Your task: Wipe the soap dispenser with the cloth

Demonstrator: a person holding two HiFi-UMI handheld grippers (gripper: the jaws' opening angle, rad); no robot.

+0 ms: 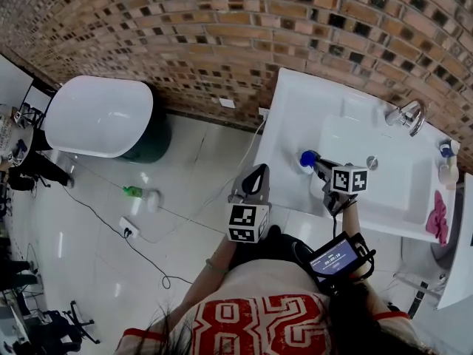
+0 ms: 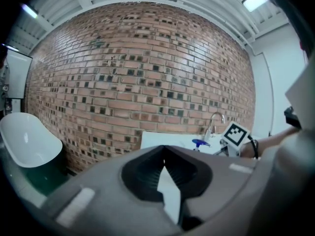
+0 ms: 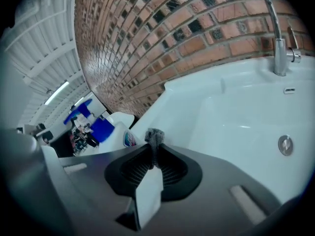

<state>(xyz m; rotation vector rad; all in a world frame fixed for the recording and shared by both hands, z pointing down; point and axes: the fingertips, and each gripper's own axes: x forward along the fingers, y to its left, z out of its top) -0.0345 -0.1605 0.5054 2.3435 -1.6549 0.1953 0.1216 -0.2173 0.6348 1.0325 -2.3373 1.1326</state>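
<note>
The head view looks steeply down from above the person (image 1: pixel 259 324) onto the floor (image 1: pixel 96 272) and the sink (image 1: pixel 295 117), with the brick wall (image 1: pixel 222 21) along its top edge. The left gripper (image 2: pixel 163 148) view sits well back from the sink and faces the wall almost level, so the sink shows small and side-on. The right gripper (image 3: pixel 153 144) view hangs close over the sink's rim and looks along the basin toward the tap (image 3: pixel 278 38), with the cloth (image 3: pixel 155 135) in its fingers right at the lens. All three views share the wall, sink and tap. The left gripper view also catches the right gripper's marker cube (image 2: pixel 236 134).
</note>
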